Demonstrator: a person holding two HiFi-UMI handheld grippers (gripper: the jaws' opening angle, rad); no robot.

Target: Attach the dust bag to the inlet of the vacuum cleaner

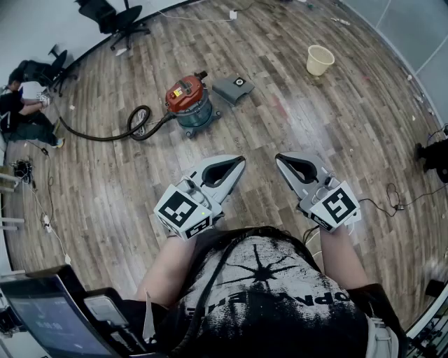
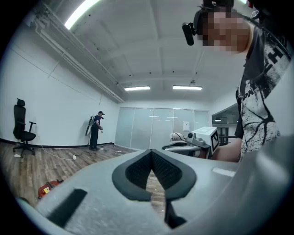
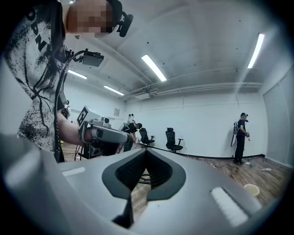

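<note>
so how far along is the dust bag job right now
Nothing looks done yet. The flat grey dust bag lies on the floor beside the vacuum cleaner, apart from it. Nothing is in hand: the left gripper and the right gripper are both shut and empty, held level, well short of the vacuum. Left: pick up the bag and fit it to the vacuum.

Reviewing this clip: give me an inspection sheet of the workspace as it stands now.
Surface: wood floor, a few small scraps.
Job's things: vacuum cleaner upright with a red top; grey dust bag lies flat beside it, not attached.
Clutter: beige bucket, standing apart.
Grippers: left gripper and right gripper both have jaws shut on nothing.
Cables: black hose looped at the vacuum cleaner; thin cable at left.
Surroundings: office chairs; seated person.
</note>
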